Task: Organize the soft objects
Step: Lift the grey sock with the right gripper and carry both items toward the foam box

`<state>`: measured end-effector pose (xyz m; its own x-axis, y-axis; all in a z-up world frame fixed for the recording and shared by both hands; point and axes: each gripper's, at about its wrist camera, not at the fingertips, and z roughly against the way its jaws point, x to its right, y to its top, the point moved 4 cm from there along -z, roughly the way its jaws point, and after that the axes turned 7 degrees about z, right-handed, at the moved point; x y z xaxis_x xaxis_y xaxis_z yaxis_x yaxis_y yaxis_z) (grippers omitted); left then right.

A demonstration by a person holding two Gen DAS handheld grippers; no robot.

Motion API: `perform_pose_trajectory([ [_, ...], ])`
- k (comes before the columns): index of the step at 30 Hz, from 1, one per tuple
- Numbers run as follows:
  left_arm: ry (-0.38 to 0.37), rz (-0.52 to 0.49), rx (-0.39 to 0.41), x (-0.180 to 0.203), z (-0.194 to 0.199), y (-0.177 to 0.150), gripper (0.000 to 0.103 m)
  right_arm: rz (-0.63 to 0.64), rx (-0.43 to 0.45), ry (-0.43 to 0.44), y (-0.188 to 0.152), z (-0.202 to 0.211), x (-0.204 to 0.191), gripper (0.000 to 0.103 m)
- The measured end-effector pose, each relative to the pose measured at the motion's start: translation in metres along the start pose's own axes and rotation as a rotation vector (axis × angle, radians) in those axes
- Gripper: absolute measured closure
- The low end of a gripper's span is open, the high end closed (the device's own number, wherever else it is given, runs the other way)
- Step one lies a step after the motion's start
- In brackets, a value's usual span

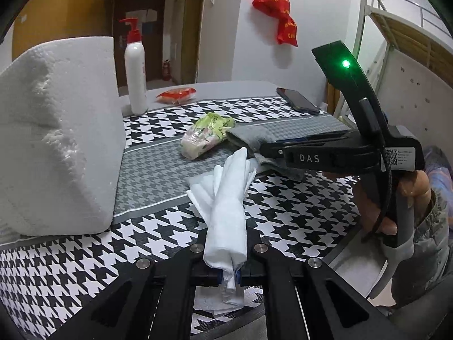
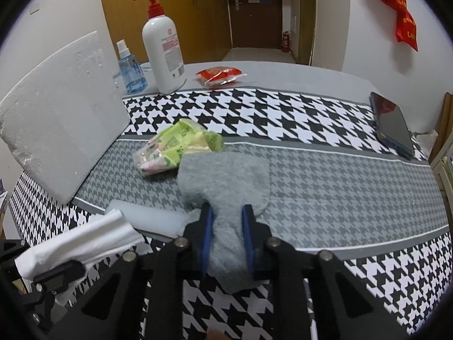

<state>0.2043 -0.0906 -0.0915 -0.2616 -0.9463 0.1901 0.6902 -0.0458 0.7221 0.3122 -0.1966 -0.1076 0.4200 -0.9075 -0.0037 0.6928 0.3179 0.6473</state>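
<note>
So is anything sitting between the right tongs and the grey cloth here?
Nothing visible. The right tongs already have the grey cloth between their blue pads, which press its near end. The green packet only touches the cloth's far edge, beyond the grip.

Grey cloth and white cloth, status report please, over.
Left claw shut on white cloth. Right claw shut on grey cloth. Green packet touching grey cloth's far edge.
</note>
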Motion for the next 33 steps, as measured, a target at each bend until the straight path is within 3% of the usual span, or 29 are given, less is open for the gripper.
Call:
perform_pose_trajectory([
  [4,0.009,0.011,0.015,-0.003,0.006,0.001,0.097,-0.004,0.017,-0.027,0.001,0.009,0.001,0.088],
  [16,0.024,-0.002,0.085,-0.003,0.016,0.006,0.097,-0.004,0.153,-0.101,0.004,0.064,0.009,0.088],
  [33,0.010,-0.046,0.174,0.013,0.040,0.027,0.097,0.004,0.249,-0.151,0.000,0.107,0.008,0.088],
])
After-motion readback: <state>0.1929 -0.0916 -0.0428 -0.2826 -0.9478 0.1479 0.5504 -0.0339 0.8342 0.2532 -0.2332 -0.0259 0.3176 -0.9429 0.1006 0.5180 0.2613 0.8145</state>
